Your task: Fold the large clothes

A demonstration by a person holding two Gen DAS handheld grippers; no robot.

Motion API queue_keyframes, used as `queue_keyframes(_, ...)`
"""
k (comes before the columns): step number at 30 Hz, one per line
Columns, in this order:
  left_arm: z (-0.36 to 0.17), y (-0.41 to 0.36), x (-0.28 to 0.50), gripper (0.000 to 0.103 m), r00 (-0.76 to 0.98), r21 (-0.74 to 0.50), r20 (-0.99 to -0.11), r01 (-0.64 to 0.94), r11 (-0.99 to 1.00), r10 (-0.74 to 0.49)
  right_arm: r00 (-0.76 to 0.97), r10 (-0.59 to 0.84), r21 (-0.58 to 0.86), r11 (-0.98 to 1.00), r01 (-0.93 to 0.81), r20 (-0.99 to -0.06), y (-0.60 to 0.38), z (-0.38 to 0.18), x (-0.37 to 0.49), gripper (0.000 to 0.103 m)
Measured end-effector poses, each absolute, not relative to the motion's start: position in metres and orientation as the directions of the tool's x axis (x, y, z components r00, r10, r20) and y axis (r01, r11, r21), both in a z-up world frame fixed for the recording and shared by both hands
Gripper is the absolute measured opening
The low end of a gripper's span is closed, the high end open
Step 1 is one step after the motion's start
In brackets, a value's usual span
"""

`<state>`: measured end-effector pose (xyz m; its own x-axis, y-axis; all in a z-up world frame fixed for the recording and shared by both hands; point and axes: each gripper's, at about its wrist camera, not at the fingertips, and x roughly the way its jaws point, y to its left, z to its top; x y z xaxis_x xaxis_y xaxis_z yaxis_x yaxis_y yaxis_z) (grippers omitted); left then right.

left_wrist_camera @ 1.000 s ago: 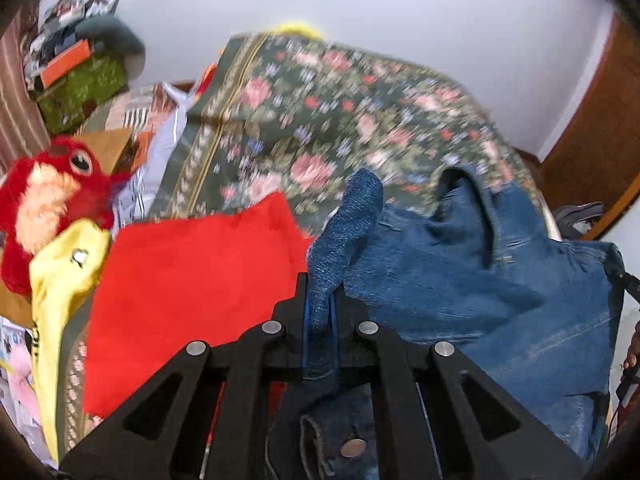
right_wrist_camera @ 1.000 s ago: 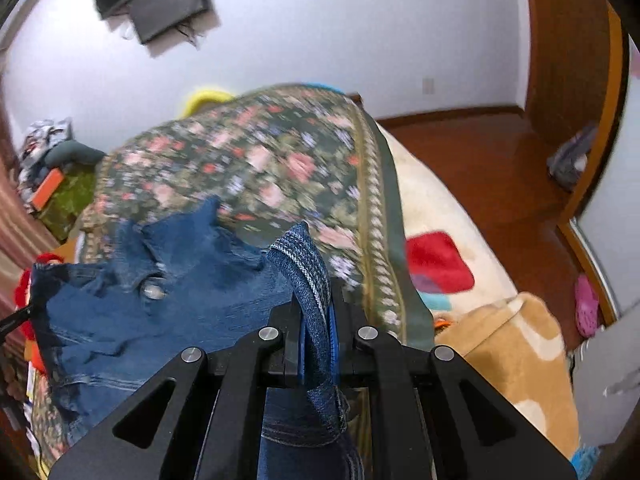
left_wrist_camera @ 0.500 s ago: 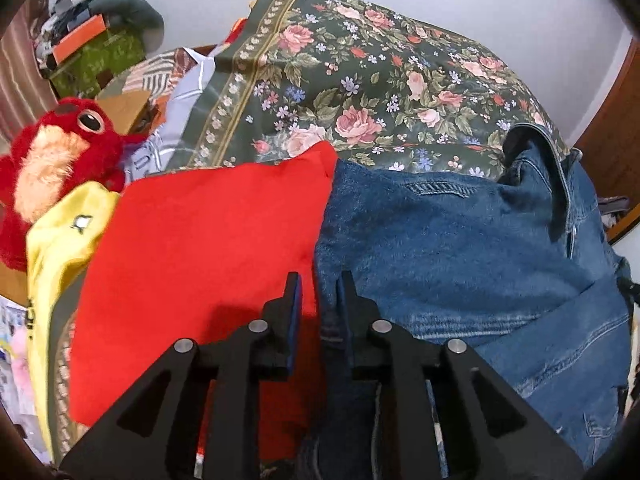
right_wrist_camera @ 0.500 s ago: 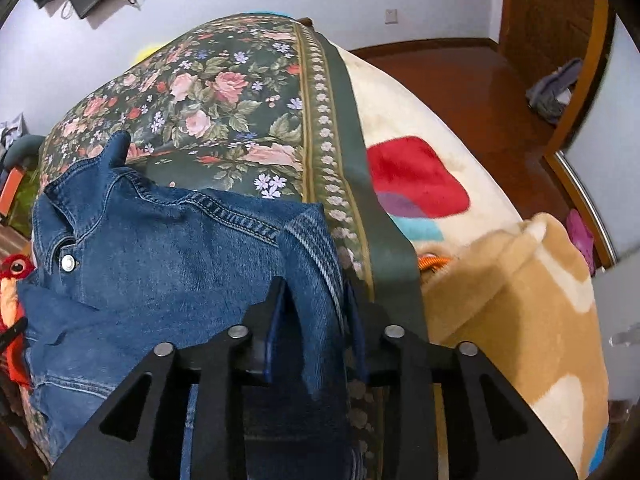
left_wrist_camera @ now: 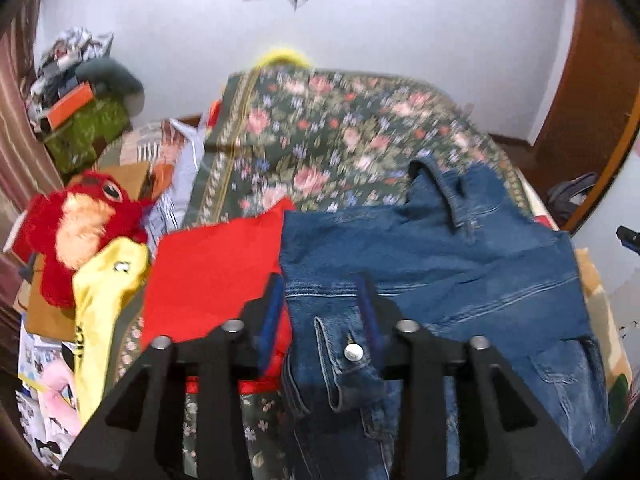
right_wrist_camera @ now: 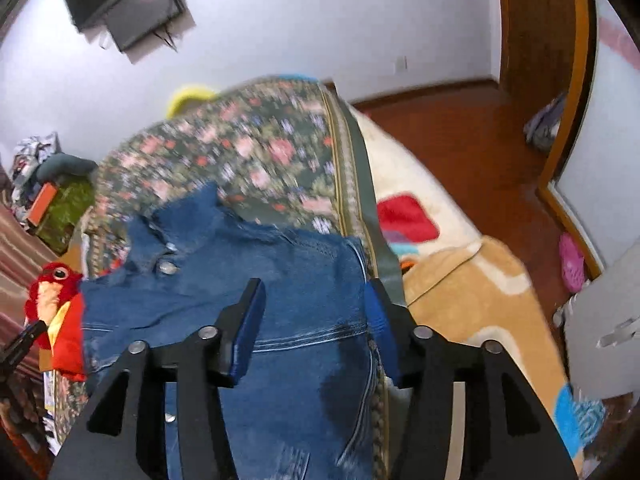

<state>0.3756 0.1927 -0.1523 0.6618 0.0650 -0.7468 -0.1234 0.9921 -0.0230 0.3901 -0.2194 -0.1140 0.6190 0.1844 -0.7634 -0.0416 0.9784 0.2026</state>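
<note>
The left tongs (left_wrist_camera: 320, 296) stand spread at the lower centre of the frame, gripping nothing, above a buttoned cuff (left_wrist_camera: 352, 364) of the denim jacket (left_wrist_camera: 460, 264). The right tongs (right_wrist_camera: 316, 300) are likewise spread and empty over the same jacket, which lies flat across the lower half of both views on the floral bedspread (left_wrist_camera: 320, 152). A folded red garment (left_wrist_camera: 216, 272) touches the jacket's left edge; a red plush toy (left_wrist_camera: 76, 224) sits at far left.
</note>
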Motion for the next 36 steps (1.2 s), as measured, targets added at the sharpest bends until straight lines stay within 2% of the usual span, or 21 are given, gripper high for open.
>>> queue_keyframes(2,-0.137,0.187,0.359,0.05,0.688,-0.016,-0.723,-0.112,0.994,0.066,0.637,0.173,0.156,0.984,-0.083,-0.751,-0.211,-0.097,0.374,0.053)
queue_keyframes(5,-0.12,0.181,0.334,0.06,0.718,-0.023,-0.694,-0.095,0.995,0.052,0.669,0.159,0.089,0.987,-0.137,-0.726,-0.199,-0.08,0.354,0.065)
queue_keyframes(7,-0.113,0.177,0.317,0.068,0.734,-0.029,-0.678,-0.087,0.996,0.045,0.698,0.15,0.031,0.983,-0.18,-0.701,-0.19,-0.068,0.331,0.078)
queue_keyframes(9,-0.109,0.172,0.301,0.073,0.745,-0.028,-0.665,-0.082,0.996,0.043,0.715,0.155,0.002,0.978,-0.21,-0.681,-0.185,-0.063,0.314,0.083)
queue_keyframes(13,-0.11,0.167,0.271,0.087,0.756,-0.032,-0.653,-0.086,0.996,0.044,0.705,0.173,-0.011,0.969,-0.248,-0.688,-0.181,-0.064,0.289,0.084)
queue_keyframes(15,-0.116,0.166,0.258,0.09,0.749,-0.038,-0.661,-0.087,0.995,0.041,0.692,0.174,-0.012,0.967,-0.255,-0.701,-0.18,-0.068,0.281,0.085)
queue_keyframes(26,-0.195,0.181,0.214,0.09,0.607,-0.155,-0.794,-0.138,0.978,-0.04,0.586,0.149,-0.025,0.96,-0.278,-0.797,-0.187,-0.115,0.231,0.085)
queue_keyframes(33,-0.269,0.202,0.191,0.09,0.444,-0.222,-0.892,-0.262,0.939,-0.086,0.436,0.169,0.083,0.975,-0.208,-0.884,-0.206,-0.173,0.218,0.085)
queue_keyframes(36,-0.3,0.207,0.181,0.09,0.379,-0.306,-0.908,-0.301,0.903,-0.181,0.38,0.204,0.152,0.975,-0.162,-0.902,-0.214,-0.192,0.215,0.085)
